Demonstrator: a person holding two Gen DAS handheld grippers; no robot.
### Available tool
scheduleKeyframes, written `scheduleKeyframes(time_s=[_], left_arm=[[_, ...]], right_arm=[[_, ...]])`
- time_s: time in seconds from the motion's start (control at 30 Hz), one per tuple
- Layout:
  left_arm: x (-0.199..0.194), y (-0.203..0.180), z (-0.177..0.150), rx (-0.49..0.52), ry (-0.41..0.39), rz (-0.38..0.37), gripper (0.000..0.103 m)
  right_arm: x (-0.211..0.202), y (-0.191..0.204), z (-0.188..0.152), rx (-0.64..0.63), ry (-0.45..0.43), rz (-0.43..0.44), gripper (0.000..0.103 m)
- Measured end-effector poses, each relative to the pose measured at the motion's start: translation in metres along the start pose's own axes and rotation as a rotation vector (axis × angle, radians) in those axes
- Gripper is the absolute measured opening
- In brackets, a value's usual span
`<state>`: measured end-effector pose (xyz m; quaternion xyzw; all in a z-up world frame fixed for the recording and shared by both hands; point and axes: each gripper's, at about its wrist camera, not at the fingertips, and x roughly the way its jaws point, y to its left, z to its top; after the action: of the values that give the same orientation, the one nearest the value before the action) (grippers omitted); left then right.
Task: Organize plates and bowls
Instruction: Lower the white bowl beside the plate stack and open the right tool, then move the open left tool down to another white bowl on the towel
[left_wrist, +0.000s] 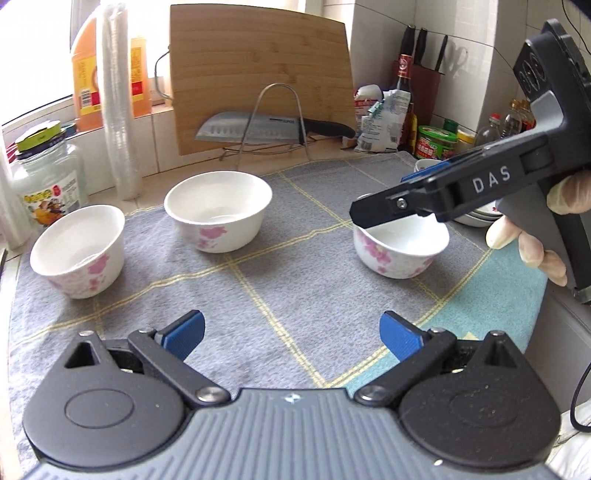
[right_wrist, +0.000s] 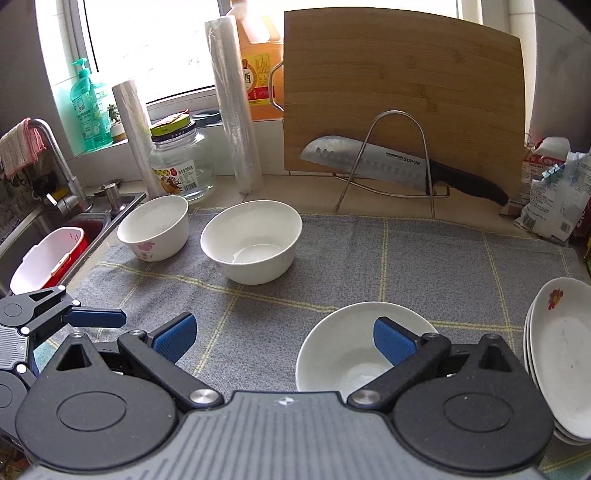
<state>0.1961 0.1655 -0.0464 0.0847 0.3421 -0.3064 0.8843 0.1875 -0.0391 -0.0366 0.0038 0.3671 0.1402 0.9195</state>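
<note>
In the left wrist view, the left gripper (left_wrist: 291, 334) hangs over the grey cloth (left_wrist: 258, 288), jaws spread and empty. Three bowls stand apart, all empty. The right gripper (left_wrist: 373, 212) is over the right bowl (left_wrist: 399, 254).

In the right wrist view, its jaws are spread astride the near rim, one finger (right_wrist: 393, 345) inside. A thin rim pinch could slip or tip this bowl toward the stacked plates (right_wrist: 561, 354) just beside it.

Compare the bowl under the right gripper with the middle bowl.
The near bowl sits beside the stacked plates; the middle bowl stands apart, farther back. The right gripper has one open finger over the near bowl; nothing is at the middle bowl. Both are white with pink flowers, upright and empty on the grey mat.
</note>
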Motion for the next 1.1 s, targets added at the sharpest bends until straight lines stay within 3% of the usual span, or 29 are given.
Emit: scheduleKeyframes(time_s=[0.13,0.27,0.33,0.57,0.63,0.83,1.0,1.1], left_arm=[[-0.018,0.024,-0.013,-0.024,-0.014,0.037,0.100],[-0.031,0.045,-0.023,-0.067,-0.026,0.084,0.100],[-0.037,0.054,-0.025,-0.094,-0.035,0.105,0.100],[-0.045,0.069,-0.019,-0.164,-0.060,0.213,0.100],[-0.046,0.071,-0.014,-0.183,-0.050,0.268,0.100],[-0.045,0.081,0.006,-0.194,-0.033,0.332,0.100],[-0.040,0.085,0.024,-0.106,-0.028,0.323,0.102],[-0.031,0.093,0.033,-0.056,-0.010,0.257,0.102]], right_arm=[[0.001,0.045,-0.001,-0.140,-0.038,-0.099,0.103],[0.005,0.091,-0.004,-0.363,-0.099,-0.275,0.103],[0.009,0.105,-0.005,-0.458,-0.113,-0.324,0.103],[0.027,0.114,-0.001,-0.524,-0.075,-0.218,0.103],[0.035,0.111,0.001,-0.514,-0.061,-0.191,0.103],[0.060,0.101,0.002,-0.423,-0.020,-0.100,0.103],[0.073,0.098,0.003,-0.381,-0.002,-0.127,0.103],[0.081,0.098,0.006,-0.339,0.007,-0.154,0.103]])
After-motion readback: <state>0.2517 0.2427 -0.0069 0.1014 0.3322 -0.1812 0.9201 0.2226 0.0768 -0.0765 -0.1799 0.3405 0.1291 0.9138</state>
